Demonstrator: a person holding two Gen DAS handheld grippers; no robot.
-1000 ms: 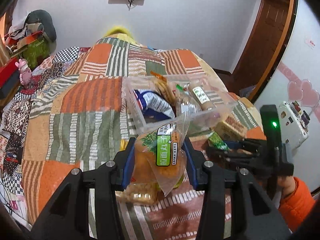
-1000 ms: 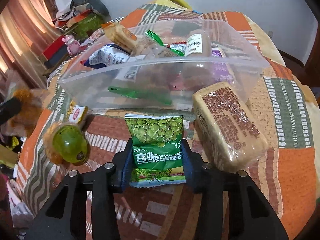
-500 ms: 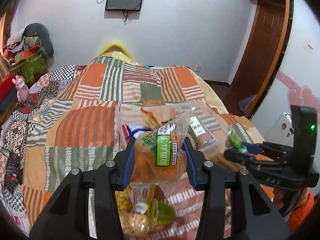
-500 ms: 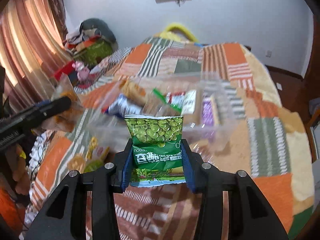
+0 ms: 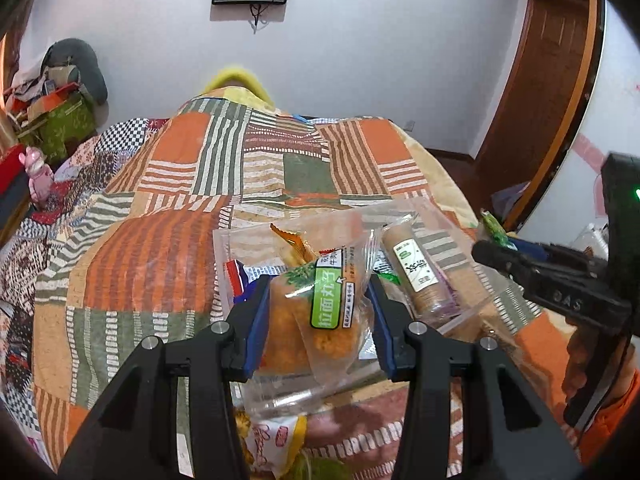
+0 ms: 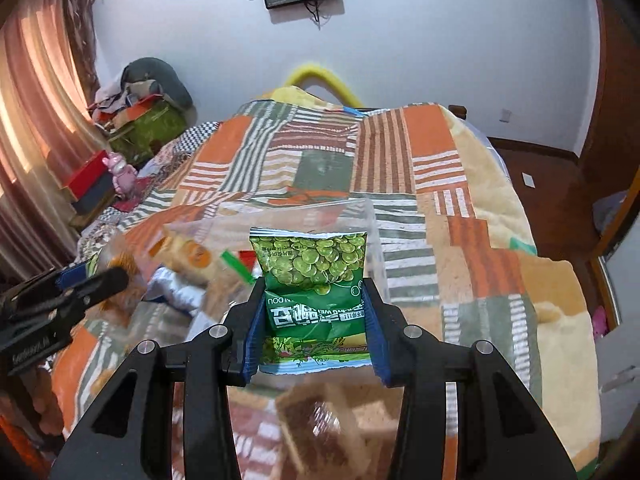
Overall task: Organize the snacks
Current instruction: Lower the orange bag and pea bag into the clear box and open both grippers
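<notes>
My left gripper is shut on an orange snack bag with a green label, held above the near edge of a clear plastic bin on the patchwork bed. The bin holds a brown cracker roll, a blue-white packet and other snacks. My right gripper is shut on a green pea bag, held above the bin. The right gripper also shows at the right of the left wrist view, and the left gripper at the left of the right wrist view.
A brown wrapped cake lies on the quilt below my right gripper. A yellow snack pack lies below my left gripper. Clutter and boxes sit left of the bed. A wooden door is at the right.
Both grippers have lifted their bags off the quilt and moved up and over the clear bin. The snacks on the quilt have dropped lower in view.
</notes>
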